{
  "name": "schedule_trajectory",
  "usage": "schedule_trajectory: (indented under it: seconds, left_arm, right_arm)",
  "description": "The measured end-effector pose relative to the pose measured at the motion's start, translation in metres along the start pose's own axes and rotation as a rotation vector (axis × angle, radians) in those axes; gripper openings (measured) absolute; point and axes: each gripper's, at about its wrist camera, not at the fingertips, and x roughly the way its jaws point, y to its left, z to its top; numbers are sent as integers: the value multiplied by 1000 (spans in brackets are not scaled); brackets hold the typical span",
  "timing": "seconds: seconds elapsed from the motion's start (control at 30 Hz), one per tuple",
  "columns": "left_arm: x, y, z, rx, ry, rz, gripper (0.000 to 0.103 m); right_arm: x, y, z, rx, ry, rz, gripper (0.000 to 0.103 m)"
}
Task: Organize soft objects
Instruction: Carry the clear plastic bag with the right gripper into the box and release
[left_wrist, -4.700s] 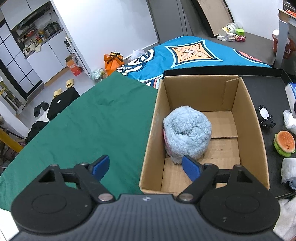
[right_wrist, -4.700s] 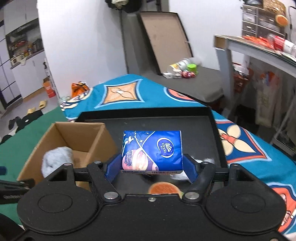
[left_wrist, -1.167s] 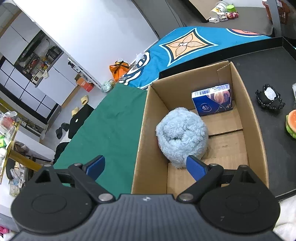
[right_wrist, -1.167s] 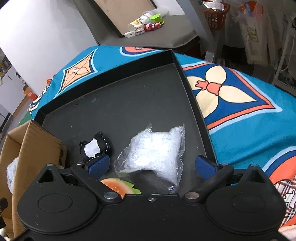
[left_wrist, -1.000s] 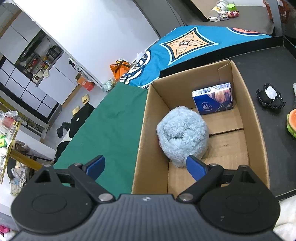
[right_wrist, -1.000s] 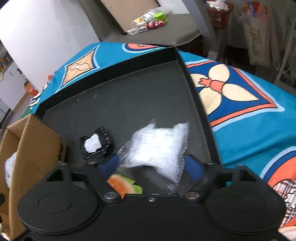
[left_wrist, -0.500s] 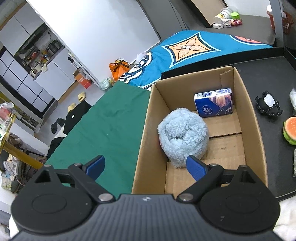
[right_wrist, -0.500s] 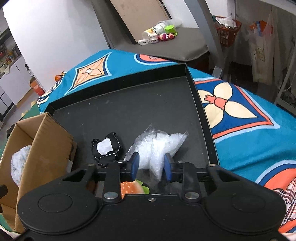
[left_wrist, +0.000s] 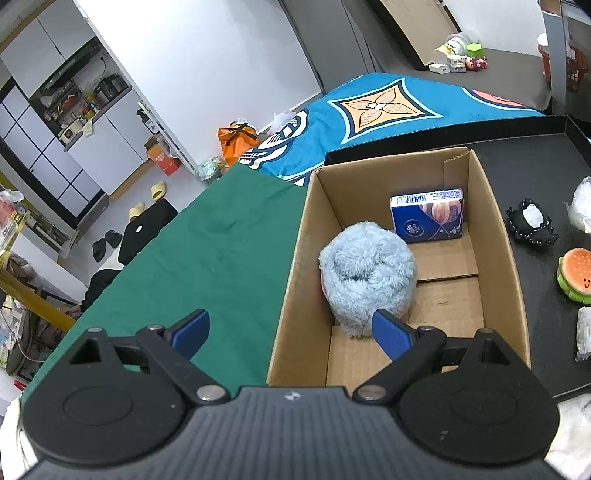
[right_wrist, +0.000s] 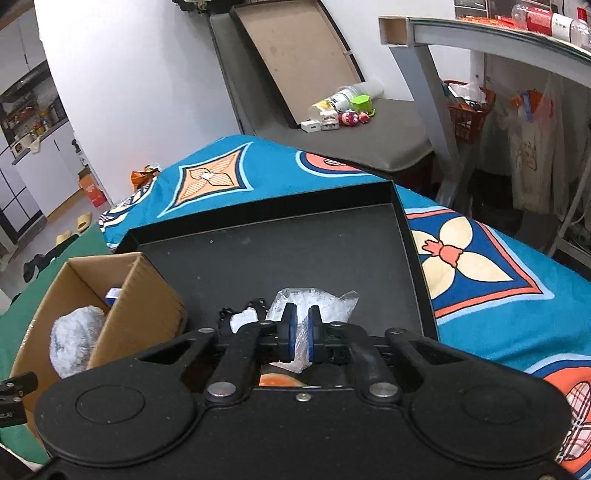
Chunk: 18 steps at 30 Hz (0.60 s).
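Observation:
My right gripper (right_wrist: 300, 332) is shut on a clear plastic bag of white filling (right_wrist: 314, 301) and holds it a little above the black tray (right_wrist: 295, 251). The same bag (left_wrist: 583, 206) shows at the right edge of the left wrist view. My left gripper (left_wrist: 291, 334) is open and empty, straddling the near left wall of the cardboard box (left_wrist: 295, 251). Inside the box are a fluffy light-blue roll (left_wrist: 367, 273) and a blue tissue pack (left_wrist: 428, 214). On the tray lie a black-and-white pouch (left_wrist: 532, 221) and a burger plush (left_wrist: 576, 273).
Another clear packet (left_wrist: 585, 332) lies on the tray near its front edge. A green cloth (left_wrist: 207, 258) covers the table left of the box, and a blue patterned cloth (right_wrist: 480, 258) lies beyond and to the right of the tray. A grey bench with small items (right_wrist: 343, 114) stands behind.
The right gripper's jaws closed on the clear bag and lifted it off the tray. The left gripper stayed open at the box and rolled slightly.

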Motion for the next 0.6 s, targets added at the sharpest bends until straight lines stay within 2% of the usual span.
schedule_trajectory:
  seconds: [0.33, 0.6]
  left_arm:
    - [3, 9, -3, -40, 2, -32, 94]
    - [7, 15, -4, -72, 23, -76, 94]
  right_arm:
    - [-23, 25, 10, -46, -63, 42, 5]
    - [-36, 58, 15, -82, -88, 115, 6]
